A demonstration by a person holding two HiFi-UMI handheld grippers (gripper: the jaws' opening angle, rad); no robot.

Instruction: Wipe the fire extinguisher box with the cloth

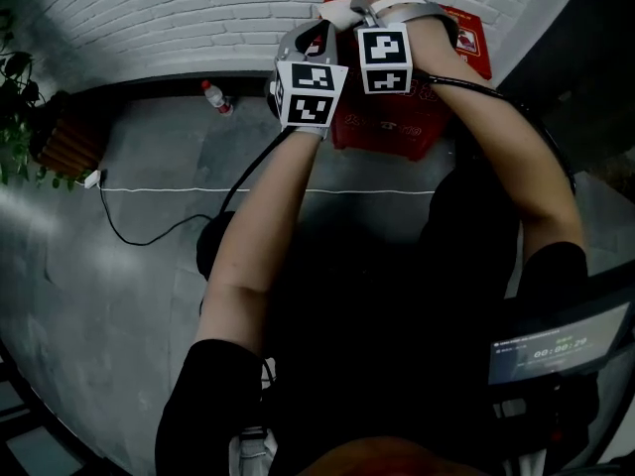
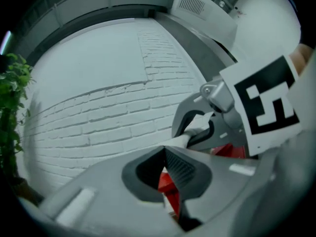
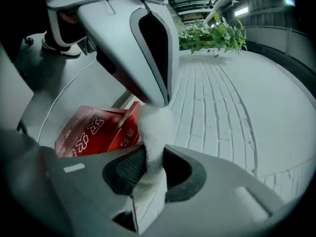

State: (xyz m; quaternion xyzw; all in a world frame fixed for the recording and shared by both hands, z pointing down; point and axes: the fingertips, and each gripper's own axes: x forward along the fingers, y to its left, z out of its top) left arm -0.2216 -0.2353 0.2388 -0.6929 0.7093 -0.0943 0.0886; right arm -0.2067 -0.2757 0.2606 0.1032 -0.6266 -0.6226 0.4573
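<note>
The red fire extinguisher box stands on the floor against the white brick wall. Both grippers hover just above it, close together. A white cloth runs between them as a short twisted strip. My left gripper pinches one end at its tips, jaws shut. My right gripper grips the other end. In the right gripper view the cloth comes down from the left gripper's tip into my right gripper, with the box behind. In the left gripper view my left gripper is shut on the cloth.
A small bottle with a red cap stands by the wall to the left. A potted plant in a wooden planter sits at the far left beside a power strip. Cables cross the grey floor.
</note>
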